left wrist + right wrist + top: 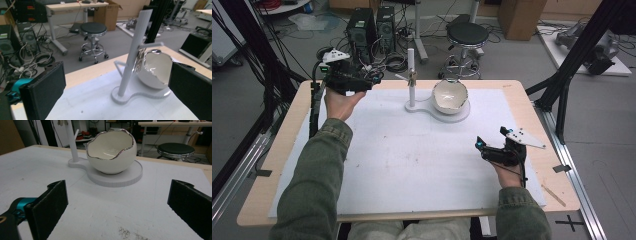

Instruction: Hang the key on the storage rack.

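Ceramic egg-shaped bowl [111, 152] sits on a white stand [130, 178] ahead of the right claw [120, 205], jaws apart, empty. Left claw [115, 87], also apart, faces the stand's post [133, 53]. Likely brittle, slippery; grip the rim gently.

Wooden table [272, 165] under white sheet [412, 165], white stand [437, 111] on top.

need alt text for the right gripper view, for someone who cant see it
A white eggshell-shaped bowl with a jagged silver rim sits on the round end of a white stand base, a thin white post rising at the base's far left. The open right tongs frame it from below, over a white mat.
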`<state>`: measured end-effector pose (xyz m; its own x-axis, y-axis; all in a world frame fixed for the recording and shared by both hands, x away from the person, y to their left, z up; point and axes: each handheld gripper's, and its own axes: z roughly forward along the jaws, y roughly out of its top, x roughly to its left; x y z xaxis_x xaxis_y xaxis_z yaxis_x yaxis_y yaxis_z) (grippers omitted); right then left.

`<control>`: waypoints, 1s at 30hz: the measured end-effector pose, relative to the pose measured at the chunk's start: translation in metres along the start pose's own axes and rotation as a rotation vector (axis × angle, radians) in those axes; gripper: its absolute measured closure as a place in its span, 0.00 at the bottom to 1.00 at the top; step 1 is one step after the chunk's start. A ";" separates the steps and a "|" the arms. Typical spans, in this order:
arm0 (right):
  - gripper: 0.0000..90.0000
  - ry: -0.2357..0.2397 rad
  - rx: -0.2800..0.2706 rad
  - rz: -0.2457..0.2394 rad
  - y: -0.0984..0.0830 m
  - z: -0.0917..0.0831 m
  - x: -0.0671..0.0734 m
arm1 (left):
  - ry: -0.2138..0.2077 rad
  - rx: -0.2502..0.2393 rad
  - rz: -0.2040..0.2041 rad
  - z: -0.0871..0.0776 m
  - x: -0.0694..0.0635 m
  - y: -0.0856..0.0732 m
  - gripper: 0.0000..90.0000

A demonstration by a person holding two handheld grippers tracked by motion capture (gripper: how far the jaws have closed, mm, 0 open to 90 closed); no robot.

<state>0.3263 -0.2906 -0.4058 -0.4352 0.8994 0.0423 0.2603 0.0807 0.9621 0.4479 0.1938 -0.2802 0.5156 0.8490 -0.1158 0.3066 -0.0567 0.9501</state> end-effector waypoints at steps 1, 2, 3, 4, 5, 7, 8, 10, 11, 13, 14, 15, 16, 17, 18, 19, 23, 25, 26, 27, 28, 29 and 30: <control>0.02 0.000 0.000 0.000 0.000 0.000 0.000 | 0.005 0.000 0.000 -0.002 0.001 -0.002 0.02; 0.02 -0.001 0.001 0.000 0.000 0.000 -0.001 | 0.014 0.002 -0.009 -0.005 0.004 -0.007 0.02; 0.02 -0.001 0.001 0.000 0.000 0.000 -0.001 | 0.014 0.002 -0.009 -0.005 0.004 -0.007 0.02; 0.02 -0.005 0.004 0.008 0.000 0.000 0.000 | 0.020 0.005 -0.012 -0.006 0.005 -0.009 0.02; 0.02 -0.005 0.000 0.007 0.000 0.000 -0.001 | 0.022 0.011 -0.015 -0.007 0.006 -0.011 0.02; 0.02 -0.007 0.000 0.011 0.000 0.000 -0.001 | 0.028 0.008 -0.017 -0.009 0.008 -0.014 0.02; 0.02 -0.006 -0.003 0.008 0.000 0.000 -0.002 | 0.028 0.010 -0.016 -0.010 0.008 -0.015 0.02; 0.02 -0.010 -0.002 0.006 0.000 -0.001 -0.001 | 0.033 0.016 -0.011 -0.011 0.008 -0.018 0.02; 0.02 -0.010 -0.002 0.006 0.000 -0.001 -0.001 | 0.034 0.017 -0.009 -0.012 0.009 -0.019 0.02; 0.02 -0.010 0.000 0.010 0.000 -0.001 -0.001 | 0.034 0.034 0.001 -0.014 0.009 -0.022 0.02; 0.02 -0.013 -0.007 0.010 0.000 -0.001 -0.002 | 0.041 0.036 0.011 -0.015 0.008 -0.023 0.02; 0.02 -0.013 -0.007 0.010 0.000 -0.001 -0.002 | 0.042 0.040 0.018 -0.017 0.008 -0.025 0.02; 0.02 -0.012 -0.005 0.013 0.000 -0.001 -0.002 | 0.043 0.042 0.016 -0.019 0.008 -0.026 0.02; 0.02 -0.015 -0.007 0.009 0.000 -0.001 -0.002 | 0.043 0.043 0.016 -0.020 0.008 -0.028 0.02; 0.02 -0.015 -0.008 0.012 0.000 -0.001 -0.002 | 0.043 0.045 0.017 -0.022 0.008 -0.030 0.02; 0.02 -0.015 -0.008 0.012 0.000 -0.001 -0.002 | 0.046 0.054 0.022 -0.024 0.008 -0.031 0.02; 0.02 -0.012 -0.002 0.007 0.000 -0.001 -0.001 | 0.062 0.057 0.039 -0.031 0.009 -0.034 0.02; 0.02 -0.012 -0.005 0.002 0.000 -0.001 -0.001 | 0.062 0.046 0.033 -0.035 0.010 -0.034 0.02; 0.02 -0.013 -0.006 0.001 0.000 -0.001 -0.001 | 0.065 0.043 0.034 -0.036 0.010 -0.033 0.02; 0.02 -0.013 -0.006 0.001 0.000 -0.001 -0.001 | 0.070 0.042 0.038 -0.038 0.010 -0.034 0.02; 0.02 -0.013 -0.002 0.007 0.000 -0.001 -0.001 | 0.077 0.039 0.049 -0.041 0.010 -0.034 0.02; 0.02 -0.013 -0.002 0.007 0.000 -0.001 -0.001 | 0.077 0.039 0.049 -0.041 0.010 -0.034 0.02; 0.02 -0.015 -0.001 0.006 0.000 -0.001 -0.001 | 0.079 0.040 0.053 -0.044 0.011 -0.036 0.02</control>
<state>0.3259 -0.2919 -0.4056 -0.4211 0.9060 0.0439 0.2618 0.0751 0.9622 0.4069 0.2282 -0.3029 0.4680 0.8828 -0.0413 0.3128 -0.1218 0.9420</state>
